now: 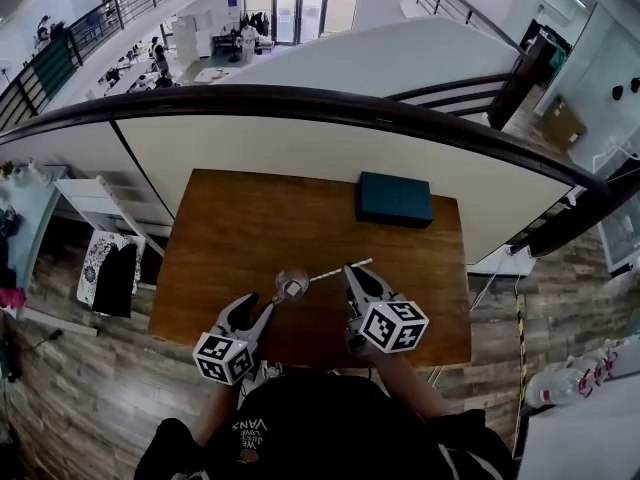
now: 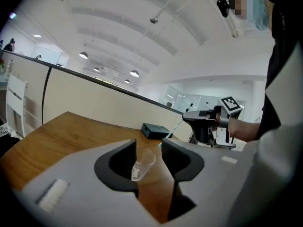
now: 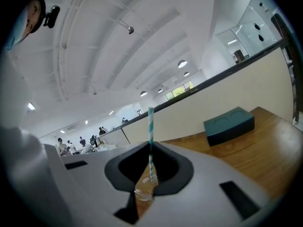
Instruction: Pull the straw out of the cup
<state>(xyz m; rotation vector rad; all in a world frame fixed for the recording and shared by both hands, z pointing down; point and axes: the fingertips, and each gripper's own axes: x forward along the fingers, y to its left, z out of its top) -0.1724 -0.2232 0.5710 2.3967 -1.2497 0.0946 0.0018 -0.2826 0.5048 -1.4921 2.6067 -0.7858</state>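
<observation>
A clear plastic cup (image 1: 291, 285) hangs tilted at the tips of my left gripper (image 1: 262, 303), a little above the wooden table (image 1: 230, 228). In the left gripper view the cup (image 2: 142, 164) sits between the jaws, with that gripper (image 2: 148, 157) shut on it. My right gripper (image 1: 352, 270) is shut on a white straw with teal stripes (image 1: 340, 269), which slants up to the right. In the right gripper view the straw (image 3: 151, 141) stands upright between the jaws (image 3: 150, 167). Its lower end hangs just above the cup (image 3: 144, 191). I cannot tell whether its tip is still inside.
A dark teal box (image 1: 395, 199) lies at the back right of the table; it also shows as the box (image 3: 229, 125) in the right gripper view. Beyond the table's far edge a curved black railing (image 1: 300, 98) tops a white wall. A white chair (image 1: 95, 203) stands left.
</observation>
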